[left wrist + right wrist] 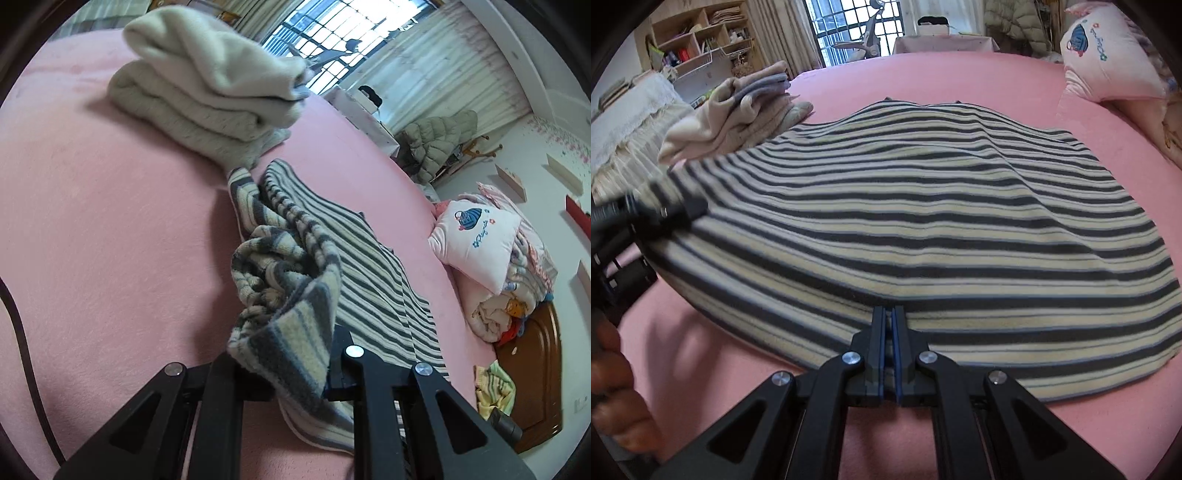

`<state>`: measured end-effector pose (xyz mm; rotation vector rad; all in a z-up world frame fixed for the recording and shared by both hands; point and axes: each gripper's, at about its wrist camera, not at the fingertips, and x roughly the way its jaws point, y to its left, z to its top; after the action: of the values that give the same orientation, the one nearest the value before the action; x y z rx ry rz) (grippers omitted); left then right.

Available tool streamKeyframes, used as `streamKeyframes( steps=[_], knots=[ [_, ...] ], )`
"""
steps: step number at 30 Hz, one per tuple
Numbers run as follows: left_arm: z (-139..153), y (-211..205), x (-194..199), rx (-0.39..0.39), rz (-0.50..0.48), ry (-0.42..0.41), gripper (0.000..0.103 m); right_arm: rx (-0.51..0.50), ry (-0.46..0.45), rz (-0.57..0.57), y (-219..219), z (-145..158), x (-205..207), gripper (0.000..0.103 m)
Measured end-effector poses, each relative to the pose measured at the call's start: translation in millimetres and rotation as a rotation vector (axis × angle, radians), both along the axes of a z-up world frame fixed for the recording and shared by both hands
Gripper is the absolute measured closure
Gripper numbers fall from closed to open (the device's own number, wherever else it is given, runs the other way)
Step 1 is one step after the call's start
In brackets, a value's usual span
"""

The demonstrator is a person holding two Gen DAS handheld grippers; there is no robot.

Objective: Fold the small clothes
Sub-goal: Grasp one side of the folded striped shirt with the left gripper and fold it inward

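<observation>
On pink bed: pillow script unreadable; both grippers clamp striped garment.

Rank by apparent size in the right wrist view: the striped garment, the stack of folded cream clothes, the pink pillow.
1. striped garment, by far the largest, though nearest the camera.
2 and 3. stack of folded cream clothes and pink pillow look alike; the pillow is cropped by the frame edge, so unranked.

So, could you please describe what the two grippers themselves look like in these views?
Both are matte black, with angular fingers carried on linkage arms that have triangular cut-outs and round silver pivot bolts. The right gripper shows blue strips lining the inner faces of its fingers. The left gripper has the same black frame and silver bolts; its pads are hidden by striped cloth. No sleeves are visible.
</observation>
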<state>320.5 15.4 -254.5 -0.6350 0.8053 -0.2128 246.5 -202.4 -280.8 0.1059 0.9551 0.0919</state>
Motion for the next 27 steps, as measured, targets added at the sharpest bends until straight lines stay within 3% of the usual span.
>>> streamKeyframes(
  steps=[10,16,23,27],
  knots=[
    [25,-21,-6,0.069,-0.047,-0.085,0.089,0.013,-0.015,-0.003,-1,-1,-6,0.1],
    [40,-51,3,0.104,-0.088,-0.106,0.089,0.112,-0.005,-0.028,-13,-4,-15,0.1],
    [71,-156,5,0.174,-0.272,-0.178,0.089,0.259,0.015,-0.103,-52,2,-43,0.102],
    [74,-234,-9,0.215,-0.445,-0.21,0.089,0.191,0.062,-0.21,-96,9,-71,0.102]
  ],
)
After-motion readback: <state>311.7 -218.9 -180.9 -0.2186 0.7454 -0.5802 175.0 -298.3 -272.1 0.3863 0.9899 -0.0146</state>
